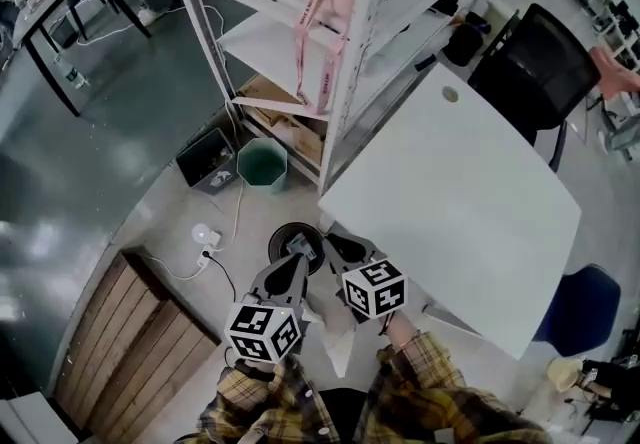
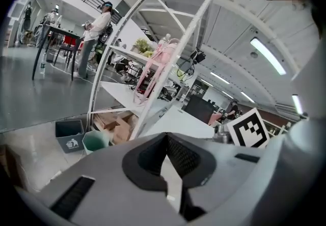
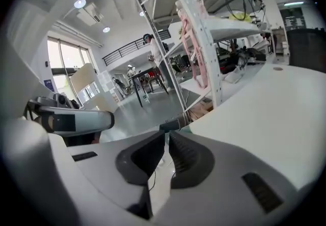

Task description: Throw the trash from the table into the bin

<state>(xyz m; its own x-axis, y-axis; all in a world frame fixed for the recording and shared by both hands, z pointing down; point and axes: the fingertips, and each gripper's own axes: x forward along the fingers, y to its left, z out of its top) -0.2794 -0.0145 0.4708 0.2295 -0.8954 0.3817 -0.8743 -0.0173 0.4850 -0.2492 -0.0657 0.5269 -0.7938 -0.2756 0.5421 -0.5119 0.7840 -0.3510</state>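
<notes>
A round black bin (image 1: 290,235) stands on the floor at the near left corner of the white table (image 1: 450,192). Both grippers hover over that bin, side by side. My left gripper (image 1: 300,250) (image 2: 166,137) is shut, its dark pads meeting at the tips with nothing between them. My right gripper (image 1: 338,244) (image 3: 167,133) is shut too and holds nothing. The right gripper view looks along the table's edge; the left gripper view looks toward the shelf rack. On the table top I see only a small round cap (image 1: 450,94).
A white shelf rack (image 1: 340,52) stands behind the table with cardboard boxes (image 1: 285,117) underneath. A green bin (image 1: 262,164) (image 2: 94,141) and a dark grey bin (image 1: 207,160) (image 2: 69,136) sit on the floor beside it. A black chair (image 1: 535,67) is at the far side, a wooden panel (image 1: 130,342) at the left.
</notes>
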